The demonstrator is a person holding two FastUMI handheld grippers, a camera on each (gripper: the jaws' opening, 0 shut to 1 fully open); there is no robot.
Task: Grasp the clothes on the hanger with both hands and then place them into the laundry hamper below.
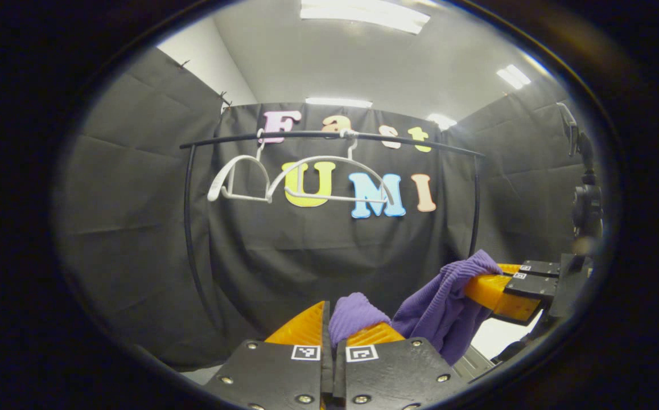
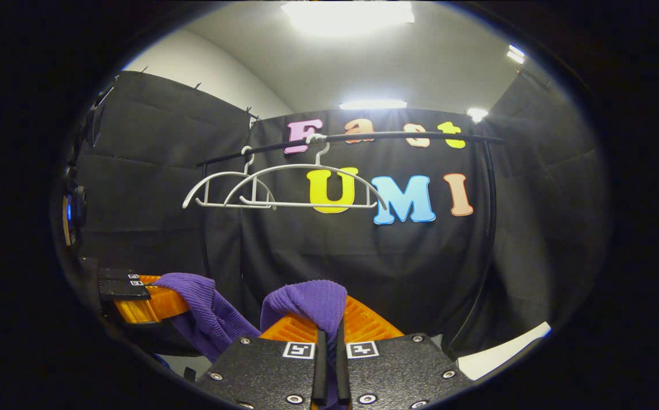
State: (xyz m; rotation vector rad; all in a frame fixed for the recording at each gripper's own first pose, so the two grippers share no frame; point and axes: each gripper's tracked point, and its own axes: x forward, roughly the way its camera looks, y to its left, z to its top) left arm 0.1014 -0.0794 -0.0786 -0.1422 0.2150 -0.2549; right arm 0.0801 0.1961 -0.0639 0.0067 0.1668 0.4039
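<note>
No readable text, seemingly.

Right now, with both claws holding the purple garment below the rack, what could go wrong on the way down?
1. The left claw pinches only a small fold of the purple garment, so it may slip free.
2. The right claw grips a similarly small bunch.
3. The hamper isn't in sight, so lowering is blind and the cloth could miss it.

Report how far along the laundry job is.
Done: the purple garment is off the rail; both white hangers hang bare. In hand: the left claw and right claw are each shut on a fold of it, the cloth stretched between them below the rail. Left: lowering it into the hamper and letting go.
</note>
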